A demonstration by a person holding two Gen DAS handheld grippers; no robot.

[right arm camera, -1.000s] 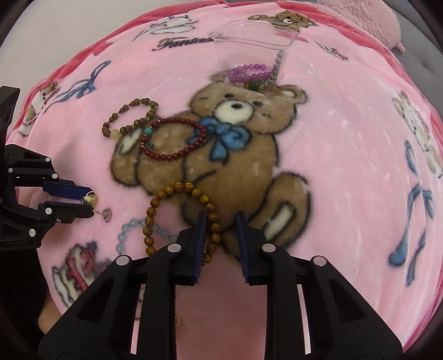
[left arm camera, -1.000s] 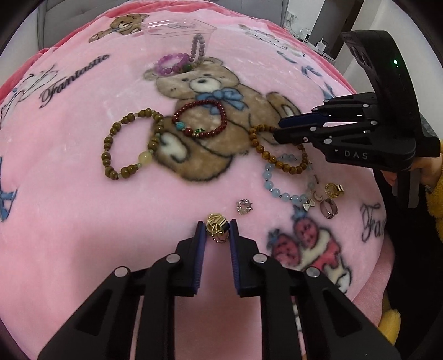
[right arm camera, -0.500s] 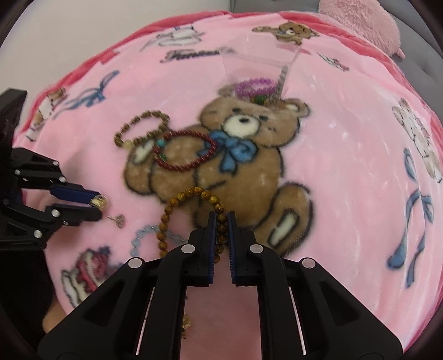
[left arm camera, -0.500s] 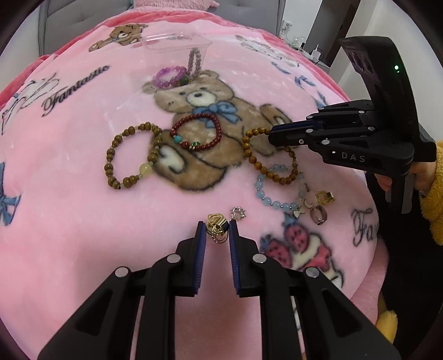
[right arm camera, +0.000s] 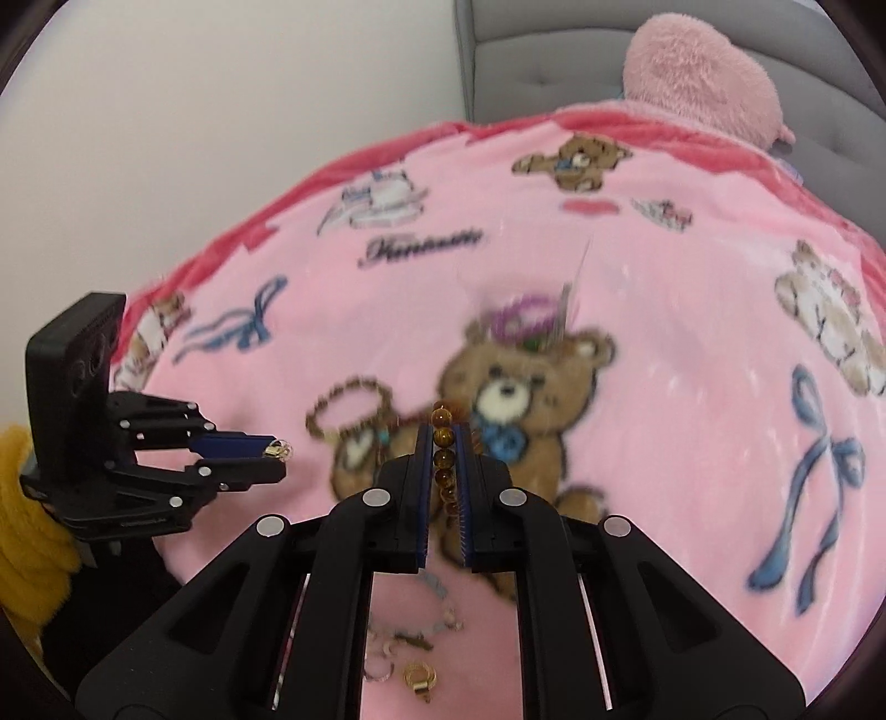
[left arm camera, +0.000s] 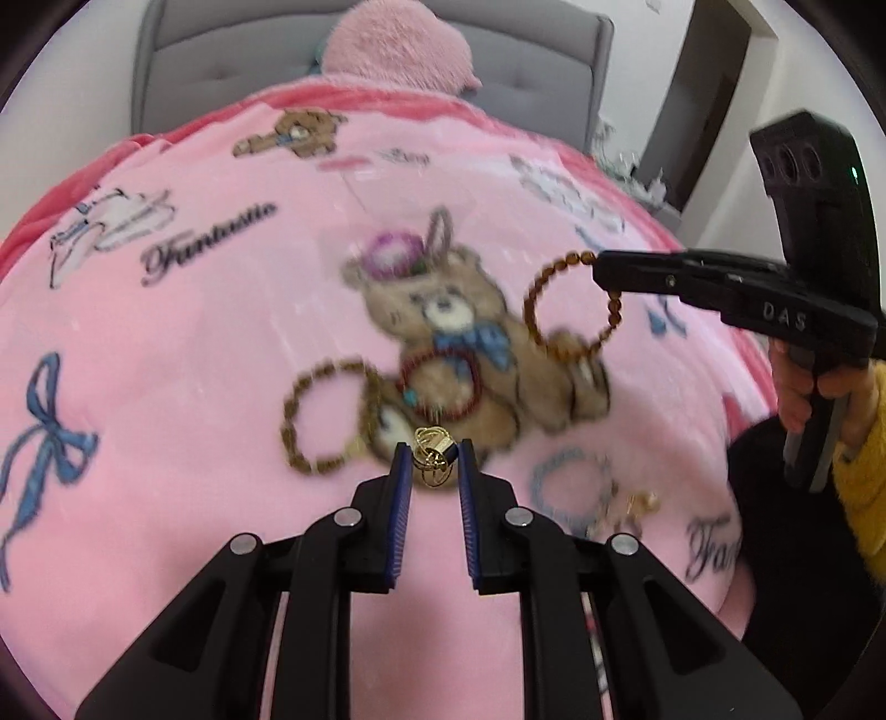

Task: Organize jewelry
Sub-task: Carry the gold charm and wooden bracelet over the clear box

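Observation:
My left gripper (left arm camera: 434,459) is shut on a small gold earring (left arm camera: 433,450) and holds it above the pink blanket; it also shows in the right wrist view (right arm camera: 279,457). My right gripper (right arm camera: 449,443) is shut on an amber bead bracelet (right arm camera: 443,459), which hangs as a ring in the left wrist view (left arm camera: 573,310) from the right gripper (left arm camera: 601,271). A dark brown bead bracelet (left arm camera: 326,421), a red bead bracelet (left arm camera: 440,385) and a pale blue bracelet (left arm camera: 570,487) lie on the blanket. A purple bracelet (left arm camera: 390,255) lies by a clear box, which is blurred.
Small rings and a gold earring (right arm camera: 418,678) lie near the blanket's front edge. A pink fluffy pillow (left arm camera: 396,44) and grey headboard (left arm camera: 221,55) stand at the back. The pink teddy-bear blanket (left arm camera: 166,360) covers the bed.
Both grippers have lifted up from the blanket. The right one raised the amber bracelet off the bed so it hangs free. The left one raised the gold earring.

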